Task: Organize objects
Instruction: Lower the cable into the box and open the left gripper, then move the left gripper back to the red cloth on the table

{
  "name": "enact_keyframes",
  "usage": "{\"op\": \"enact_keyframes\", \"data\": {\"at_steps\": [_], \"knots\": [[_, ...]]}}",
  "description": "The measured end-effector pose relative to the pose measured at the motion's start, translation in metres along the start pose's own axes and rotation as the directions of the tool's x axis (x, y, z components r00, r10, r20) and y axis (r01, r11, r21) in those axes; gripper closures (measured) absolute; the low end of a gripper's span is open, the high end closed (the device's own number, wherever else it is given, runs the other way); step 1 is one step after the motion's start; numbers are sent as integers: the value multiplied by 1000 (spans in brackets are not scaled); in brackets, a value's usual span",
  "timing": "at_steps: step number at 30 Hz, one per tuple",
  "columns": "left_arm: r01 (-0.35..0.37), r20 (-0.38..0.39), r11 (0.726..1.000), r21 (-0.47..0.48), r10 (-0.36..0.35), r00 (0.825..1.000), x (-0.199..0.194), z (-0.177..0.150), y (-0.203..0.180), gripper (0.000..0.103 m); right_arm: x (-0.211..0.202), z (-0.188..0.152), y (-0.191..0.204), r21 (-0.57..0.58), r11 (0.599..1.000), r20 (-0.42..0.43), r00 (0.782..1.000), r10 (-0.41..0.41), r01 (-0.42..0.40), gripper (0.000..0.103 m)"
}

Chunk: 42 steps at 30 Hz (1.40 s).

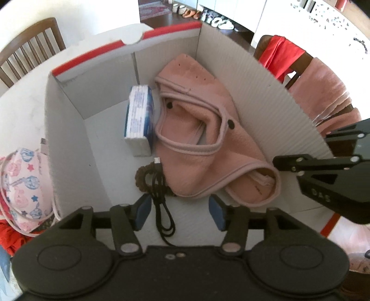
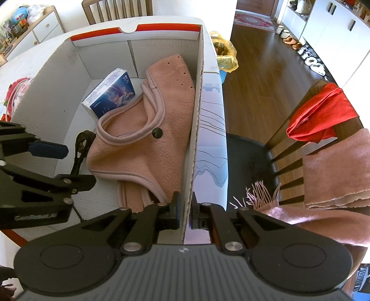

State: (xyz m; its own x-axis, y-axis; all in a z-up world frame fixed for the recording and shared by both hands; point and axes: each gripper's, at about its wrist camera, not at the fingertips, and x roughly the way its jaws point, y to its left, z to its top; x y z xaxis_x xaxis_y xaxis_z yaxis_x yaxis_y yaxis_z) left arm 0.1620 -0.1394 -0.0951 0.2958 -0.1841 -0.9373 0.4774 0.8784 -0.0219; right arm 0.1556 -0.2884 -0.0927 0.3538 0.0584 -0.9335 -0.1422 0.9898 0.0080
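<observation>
Left wrist view: white worktop (image 1: 27, 97) carrying a white cardboard box (image 1: 266, 97) with a red rim. Beyond it, dark wood floor, a row of shoes (image 1: 208, 16) by white cupboards, a wooden chair (image 1: 32, 48) at left, another at right draped with a red cloth (image 1: 281, 54) and a pink scarf (image 1: 323, 90). Inside the box: pink fleece garment (image 1: 203, 143), blue-and-white packet (image 1: 140, 120) just beside it, black cable (image 1: 161, 203) lying over a brown hair tie (image 1: 141, 178). Left gripper (image 1: 180, 214) above the box floor, fingers apart, cable between them but untouched by the blue pads. Patterned face mask (image 1: 23, 185) outside the box's left wall. Right gripper (image 1: 323, 166) at the right wall.

Right wrist view: right gripper (image 2: 185, 214) with fingers clamped on the box's right wall (image 2: 196, 120). Garment (image 2: 150, 129) against that wall, partly over the packet (image 2: 111, 95). Left gripper (image 2: 48, 150) reaching in from the left, in front of the cable (image 2: 79, 148). Past the worktop edge, wood floor (image 2: 254, 69), a patterned rug (image 2: 252, 18), a lined bin (image 2: 225, 58), a black-seated chair (image 2: 249, 157) with red cloth (image 2: 321, 113) and scarf (image 2: 335, 166).
</observation>
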Motion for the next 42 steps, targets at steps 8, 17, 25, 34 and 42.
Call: {"op": "enact_keyframes", "data": {"at_steps": [8, 17, 25, 34, 42], "knots": [[-21, 105, 1000, -20, 23, 994, -35, -1, -1, 37, -1, -2, -2, 2, 1000, 0, 1000, -1, 1, 97], [-27, 203, 991, -134, 55, 978, -73, -9, 29, 32, -1, -3, -3, 4, 1000, 0, 1000, 0, 0, 97], [-52, 260, 969, -242, 117, 959, -99, -28, 67, 15, -3, -3, -4, 7, 1000, -3, 1000, 0, 0, 97], [-147, 223, 921, -361, 239, 945, -105, -48, 125, 2, -3, -2, -5, 7, 1000, -7, 1000, -3, 3, 97], [-234, 105, 818, -526, 335, 936, -92, -63, 193, 1, -2, -1, -3, 11, 1000, -12, 1000, -3, 3, 97]]}}
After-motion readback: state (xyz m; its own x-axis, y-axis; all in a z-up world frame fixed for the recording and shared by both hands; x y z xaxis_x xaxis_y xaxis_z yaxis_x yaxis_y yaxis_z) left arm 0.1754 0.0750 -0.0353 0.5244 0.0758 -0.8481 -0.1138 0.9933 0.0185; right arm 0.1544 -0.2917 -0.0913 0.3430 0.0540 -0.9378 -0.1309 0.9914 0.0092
